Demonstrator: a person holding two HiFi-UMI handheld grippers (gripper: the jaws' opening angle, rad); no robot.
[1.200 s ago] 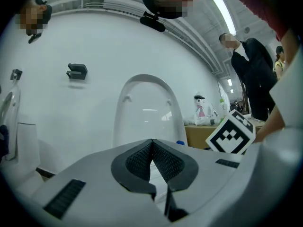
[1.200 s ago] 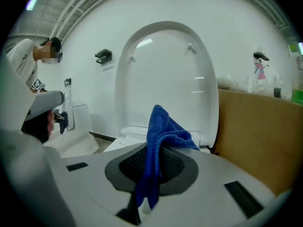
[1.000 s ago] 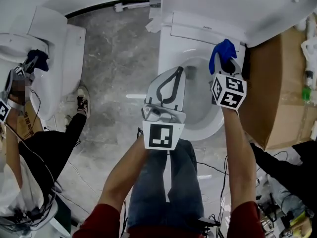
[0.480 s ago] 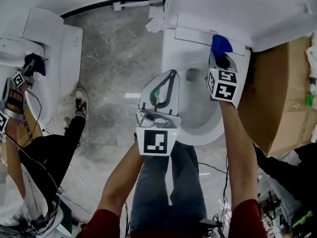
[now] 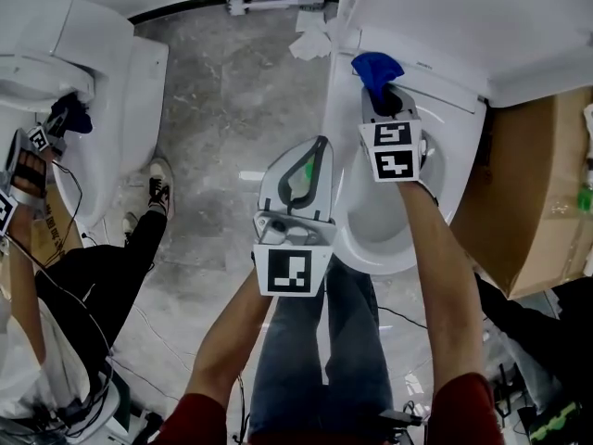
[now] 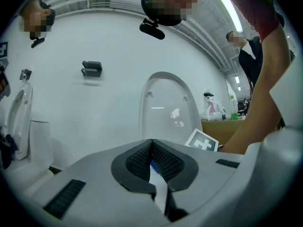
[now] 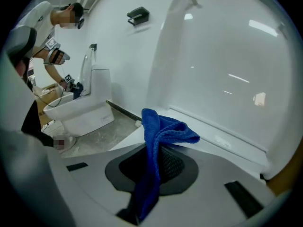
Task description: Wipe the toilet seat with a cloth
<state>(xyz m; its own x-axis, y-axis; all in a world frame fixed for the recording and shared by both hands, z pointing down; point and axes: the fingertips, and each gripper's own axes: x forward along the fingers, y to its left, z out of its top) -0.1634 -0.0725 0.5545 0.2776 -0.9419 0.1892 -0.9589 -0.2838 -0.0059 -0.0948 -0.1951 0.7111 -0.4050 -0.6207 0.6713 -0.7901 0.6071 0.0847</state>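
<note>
The toilet seat (image 5: 456, 151) lies in the upper right of the head view, with its lid (image 5: 463, 26) raised behind it. The right gripper (image 5: 379, 93) reaches to the back of the seat, close to the hinge. Its jaws are clamped on a blue cloth (image 5: 375, 66), which bunches out past the tips. In the right gripper view the cloth (image 7: 163, 131) hangs down through the right gripper (image 7: 161, 167), and its top fold sits just before the white lid (image 7: 227, 70).

The left gripper (image 5: 315, 156) hangs in the middle of the frame, over the left edge of the bowl and the grey floor (image 5: 232, 109). Its jaws are pressed together with nothing between them. In its own view the left gripper (image 6: 152, 150) points at the raised lid (image 6: 165, 103).

A cardboard box (image 5: 528, 174) stands tight against the toilet's right side. Crumpled white paper (image 5: 310, 35) lies on the floor by the toilet's back left corner. The person's legs fill the space just before the bowl.

In the upper left of the head view stands a second toilet (image 5: 102, 82). Another person (image 5: 56, 286) bends over it with a dark cloth (image 5: 69, 114), one shoe (image 5: 157, 191) on the floor between the two toilets. Cables run over the floor at the lower left.
</note>
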